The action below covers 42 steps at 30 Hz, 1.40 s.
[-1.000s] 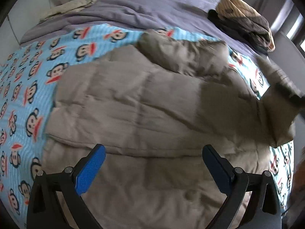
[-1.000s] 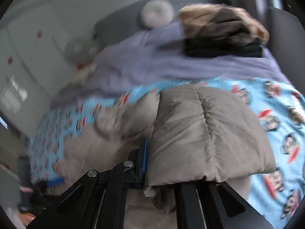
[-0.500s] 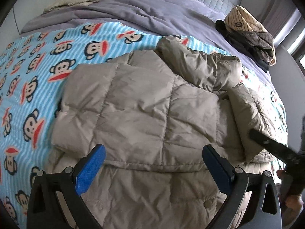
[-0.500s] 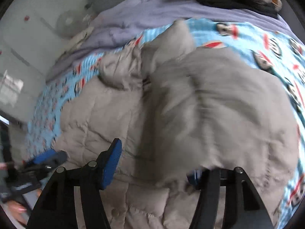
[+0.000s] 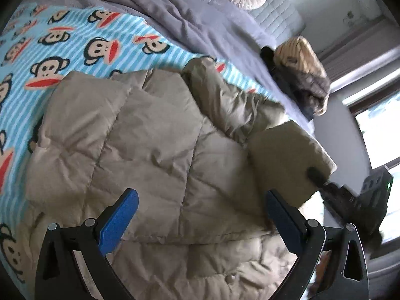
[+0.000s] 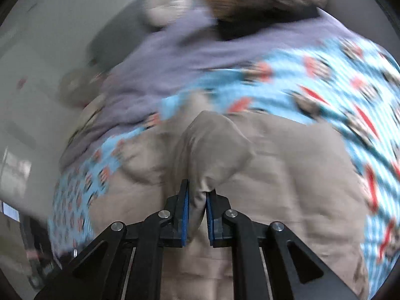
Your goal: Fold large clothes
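Right tool [image 6: 197, 200] just closed, pinching jacket [image 6: 275, 175] fold; left tool [image 5: 200, 215] spread, empty; right view blurred.

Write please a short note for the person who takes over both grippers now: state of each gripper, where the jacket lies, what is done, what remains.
Left gripper: open, empty, above the jacket's middle.
Right gripper: jaws have just been closing, now pinching a fold of the jacket.
Jacket: spread on the monkey-print blanket on the bed; one sleeve lies folded over its body.
Done: that sleeve fold, apparently.
Left: likely fold the rest into a compact bundle.
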Available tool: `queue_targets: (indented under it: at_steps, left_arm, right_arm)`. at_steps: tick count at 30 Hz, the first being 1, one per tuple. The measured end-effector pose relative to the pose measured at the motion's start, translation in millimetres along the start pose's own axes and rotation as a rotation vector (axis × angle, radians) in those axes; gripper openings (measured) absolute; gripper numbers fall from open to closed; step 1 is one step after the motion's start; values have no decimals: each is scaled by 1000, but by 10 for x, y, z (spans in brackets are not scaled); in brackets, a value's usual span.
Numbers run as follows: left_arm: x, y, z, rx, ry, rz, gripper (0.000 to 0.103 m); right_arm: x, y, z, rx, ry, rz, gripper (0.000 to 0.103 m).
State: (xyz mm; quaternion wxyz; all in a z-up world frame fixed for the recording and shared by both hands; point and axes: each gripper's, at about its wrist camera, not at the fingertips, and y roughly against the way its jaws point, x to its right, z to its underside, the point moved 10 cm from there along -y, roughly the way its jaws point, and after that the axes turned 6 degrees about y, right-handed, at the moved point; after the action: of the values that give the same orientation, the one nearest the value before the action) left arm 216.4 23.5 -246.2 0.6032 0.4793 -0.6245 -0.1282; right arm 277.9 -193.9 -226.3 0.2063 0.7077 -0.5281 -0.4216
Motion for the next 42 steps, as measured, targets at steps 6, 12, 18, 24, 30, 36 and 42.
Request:
queue_targets:
  at_steps: [6,12,18,24,30,36,42]
  left_arm:
    - [-93,109,-143,-18,109,133,102]
    - [-72,-77,-71,-85,112,155,102]
    - [-4,-470,14,-141,45,83,102]
    - [206,-747,126,-180,-86,-1,41]
    - [195,-608,322,-152,-159,-48,17]
    - [-105,-627,327,-167,-109,-89,18]
    - [-234,-189,61,-56,-171,-250,21]
  right_arm:
    - [-1007,-303,451,-150,316,-90,41]
    - [-644,-124,899,-261,214,-109,74]
    - [828,301,1046,-262,-264,-43,74]
    - [1574,472,872,-120,-529,-60,73]
    - [1695,376,702,-90,-486,30,7]
    - [1684,304,1058,-145,-472,25,7]
    - [1674,310,1042,-155,-446,45,9]
